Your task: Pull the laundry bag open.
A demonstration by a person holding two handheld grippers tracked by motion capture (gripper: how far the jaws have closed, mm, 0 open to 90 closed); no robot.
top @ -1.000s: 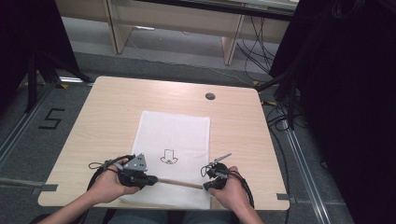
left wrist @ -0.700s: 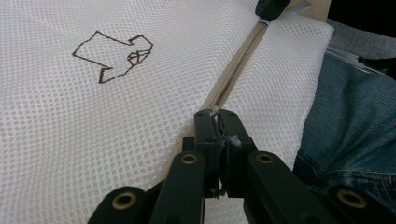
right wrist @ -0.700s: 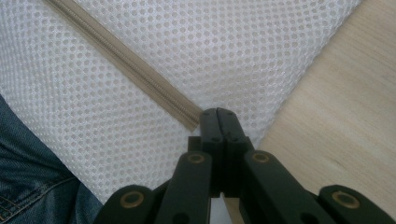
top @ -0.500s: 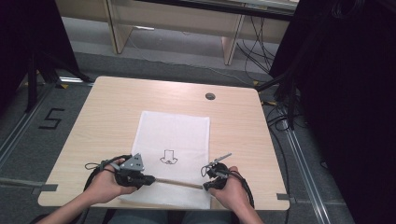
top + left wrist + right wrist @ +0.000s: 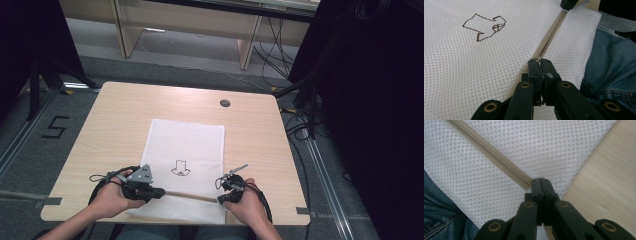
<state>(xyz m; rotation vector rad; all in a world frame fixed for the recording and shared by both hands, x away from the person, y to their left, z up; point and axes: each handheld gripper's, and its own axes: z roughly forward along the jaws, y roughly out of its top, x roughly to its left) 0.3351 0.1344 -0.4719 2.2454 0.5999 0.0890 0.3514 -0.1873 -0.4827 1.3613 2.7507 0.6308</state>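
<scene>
One white mesh laundry bag (image 5: 184, 167), flat and rectangular with a small dark arrow-shaped emblem (image 5: 180, 167) stitched on its face, lies lengthwise down the middle of the pale wooden bench (image 5: 115, 117), its near end at the edge closest to the person. Across that near end runs a beige zipper (image 5: 192, 196), and both tools are at work on it. The left gripper (image 5: 541, 65) has its black fingers fully closed at one end of the zipper line, pinched on what looks like the slider or its pull (the piece itself is too small to make out between the pads). The right gripper (image 5: 541, 184) has its fingers pressed shut just where the beige tape ends, clamping the mesh fabric at the bag's corner near the bare wood. This looks like an anchor-and-pull arrangement: one hand pins the end of the zipper so the soft mesh cannot bunch, leaving the other free to run the slider along a taut, straight track. In the high view the zipper shows as a straight line between the two hands, which suggests the tension is already set. Blue denim (image 5: 609, 65) shows beyond the bench edge, so the person sits close.
</scene>
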